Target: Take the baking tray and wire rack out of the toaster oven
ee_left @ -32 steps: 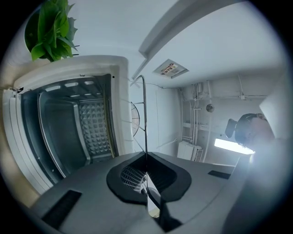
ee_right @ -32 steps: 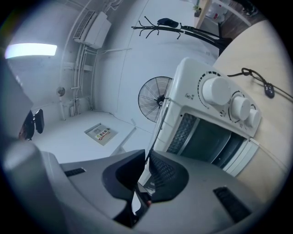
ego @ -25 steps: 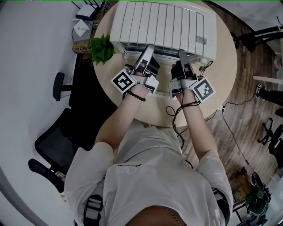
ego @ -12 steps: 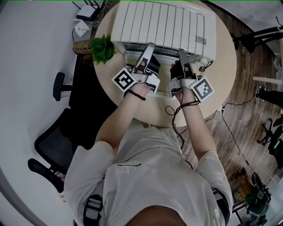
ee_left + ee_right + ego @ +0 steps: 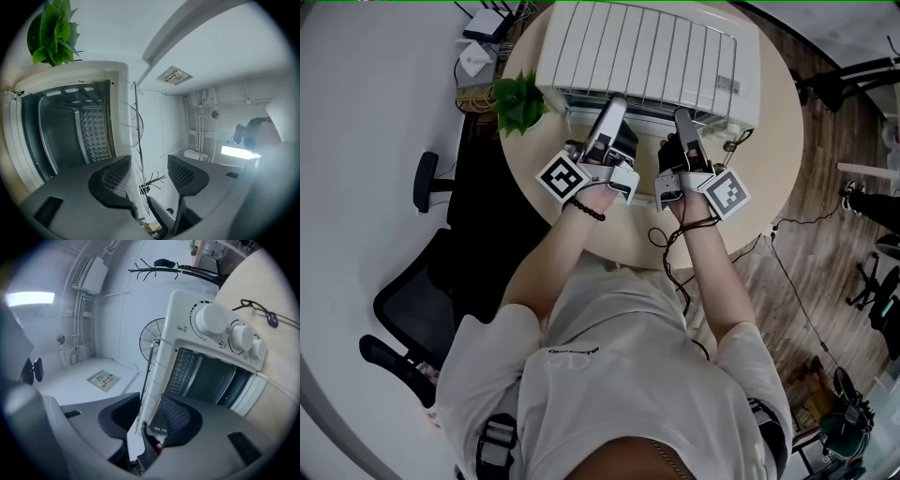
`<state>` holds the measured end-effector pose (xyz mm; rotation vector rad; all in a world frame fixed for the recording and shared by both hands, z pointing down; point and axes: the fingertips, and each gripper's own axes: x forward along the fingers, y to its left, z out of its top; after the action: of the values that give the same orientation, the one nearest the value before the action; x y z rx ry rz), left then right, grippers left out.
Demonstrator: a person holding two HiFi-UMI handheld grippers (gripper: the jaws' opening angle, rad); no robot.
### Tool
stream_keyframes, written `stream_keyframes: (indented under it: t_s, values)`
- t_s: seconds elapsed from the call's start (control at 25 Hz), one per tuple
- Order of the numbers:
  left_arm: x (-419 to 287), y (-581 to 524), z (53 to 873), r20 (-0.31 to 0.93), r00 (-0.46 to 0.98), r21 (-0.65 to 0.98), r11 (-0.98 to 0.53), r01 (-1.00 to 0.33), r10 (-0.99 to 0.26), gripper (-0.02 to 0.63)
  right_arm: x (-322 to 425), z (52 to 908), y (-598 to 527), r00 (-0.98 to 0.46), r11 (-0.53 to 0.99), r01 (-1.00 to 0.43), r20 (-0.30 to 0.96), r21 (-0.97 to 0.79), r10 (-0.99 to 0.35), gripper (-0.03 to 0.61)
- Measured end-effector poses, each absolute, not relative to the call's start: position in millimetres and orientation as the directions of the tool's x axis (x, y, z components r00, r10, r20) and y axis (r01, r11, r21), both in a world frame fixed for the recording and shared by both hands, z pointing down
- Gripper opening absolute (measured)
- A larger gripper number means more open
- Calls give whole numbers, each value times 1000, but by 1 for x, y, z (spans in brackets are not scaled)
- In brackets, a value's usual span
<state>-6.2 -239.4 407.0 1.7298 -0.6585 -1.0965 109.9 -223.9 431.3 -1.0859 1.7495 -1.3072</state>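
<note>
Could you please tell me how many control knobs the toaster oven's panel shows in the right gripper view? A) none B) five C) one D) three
D: three round white knobs sit in a row on the panel of the toaster oven.

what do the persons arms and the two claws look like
The left claw and right claw are grey and white, each carrying a marker cube of black-and-white squares. Their pads are dark, rounded and grid-textured. A dark bead bracelet circles the left wrist, and a black cable loops by the right wrist. The person wears a pale short-sleeved T-shirt.
</note>
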Motion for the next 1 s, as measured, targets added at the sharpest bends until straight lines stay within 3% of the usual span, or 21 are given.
stream_keyframes:
  t_s: [0.12,0.32,0.44,0.48,0.8,0.92,1.0]
  values:
    - [-3,-235,418,-314,494,935,-355,12,-811,347,111,431,-223,-409,136,-215,-37,-967,-912,143]
    - [-7,-211,446,-272,534,947,-321,0,-801,347,113,430,-212,-407,154,-235,-46,-960,-912,144]
    - [-13,-201,451,-288,534,942,-335,9,-795,347,114,433,-210,-426,171,-262,-45,-950,-904,144]
    - [-13,-200,451,-295,535,940,-342,11,-792,347,115,434,-212,-430,172,-267,-43,-948,-902,177]
    - [-7,-204,431,-350,556,917,-397,41,-753,344,122,433,-207,-398,141,-243,-34,-960,-917,179]
    - [-14,-182,426,-398,578,877,-480,12,-712,344,124,431,-177,-405,155,-273,-32,-949,-914,179]
    - [-17,-167,440,-353,620,870,-490,-58,-701,329,116,436,-152,-449,182,-310,-24,-933,-893,179]
